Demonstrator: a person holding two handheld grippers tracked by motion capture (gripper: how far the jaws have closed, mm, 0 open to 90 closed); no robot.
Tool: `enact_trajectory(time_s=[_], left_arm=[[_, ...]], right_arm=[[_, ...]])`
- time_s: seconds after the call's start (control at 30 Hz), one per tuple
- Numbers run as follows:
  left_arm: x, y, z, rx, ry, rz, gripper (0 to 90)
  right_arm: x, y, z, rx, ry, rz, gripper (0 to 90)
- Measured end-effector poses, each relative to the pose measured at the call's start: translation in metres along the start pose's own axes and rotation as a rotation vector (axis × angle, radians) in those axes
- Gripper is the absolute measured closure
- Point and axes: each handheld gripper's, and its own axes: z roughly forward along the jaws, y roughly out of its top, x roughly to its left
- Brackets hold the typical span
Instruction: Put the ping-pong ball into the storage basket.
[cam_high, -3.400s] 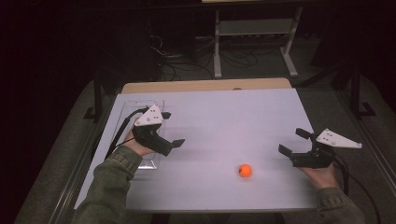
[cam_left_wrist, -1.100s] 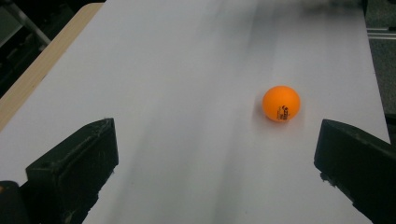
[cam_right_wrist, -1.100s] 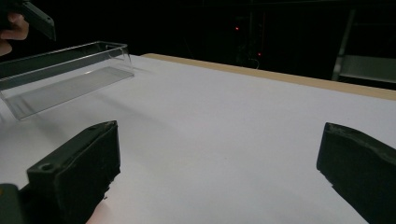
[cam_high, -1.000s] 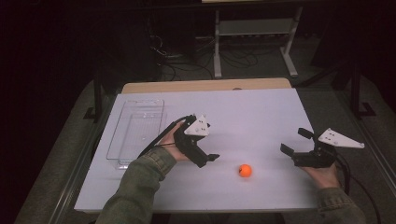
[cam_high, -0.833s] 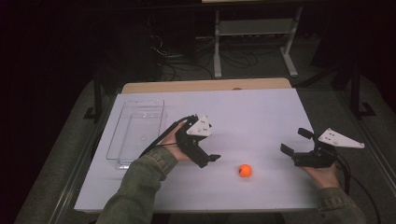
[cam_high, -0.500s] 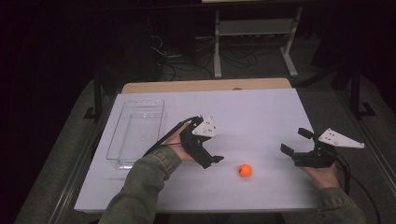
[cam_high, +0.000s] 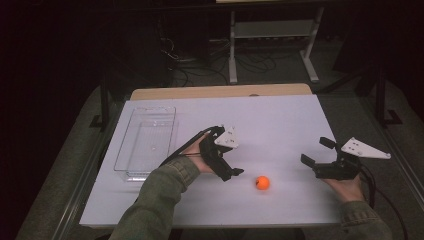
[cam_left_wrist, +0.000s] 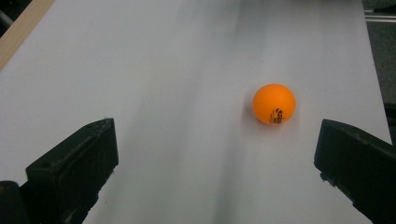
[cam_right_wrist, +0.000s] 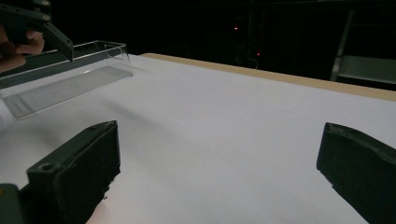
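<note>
Since a moment ago my left gripper (cam_high: 231, 159) has slid rightward from the clear rectangular plastic tray (cam_high: 145, 142), jaws wide, nearing the glossy orange ball (cam_high: 261, 183) on the matte white table (cam_high: 280, 120); my right gripper (cam_high: 316, 152) hovers gaping.

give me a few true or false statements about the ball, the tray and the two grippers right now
1. The orange ball lies on the bare table. True.
2. The left gripper is shut on the ball. False: its jaws are wide apart and the ball lies ahead of them, untouched.
3. The clear tray holds the ball. False: the tray is empty, and the ball lies apart from it.
4. The right gripper is open. True.
5. The ball lies between the two grippers in the high view. True.
</note>
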Motion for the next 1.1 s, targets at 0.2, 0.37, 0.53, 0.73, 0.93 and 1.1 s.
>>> enact_trajectory(time_s=[0.2,0.37,0.53,0.73,0.93,1.1], left_arm=[[0.0,0.001,0.006,0.018,-0.006,0.001,0.0],[0.0,0.002,0.01,0.032,-0.014,0.002,0.0],[-0.002,0.005,0.014,0.039,-0.018,0.011,0.0],[-0.004,0.007,0.021,0.058,-0.026,0.024,0.0],[-0.005,0.008,0.025,0.063,-0.035,0.028,0.0],[-0.006,0.008,0.03,0.069,-0.038,0.037,0.0]], right_arm=[[0.0,0.0,0.0,0.001,-0.002,0.0,0.0],[0.0,0.0,0.0,0.001,-0.002,-0.001,0.0],[0.0,0.0,0.0,0.001,-0.001,0.001,0.0],[-0.001,0.0,0.0,-0.001,-0.001,0.0,0.0],[-0.001,0.0,0.0,-0.001,0.0,0.0,0.0],[-0.001,0.0,0.0,0.0,-0.001,0.001,0.0]])
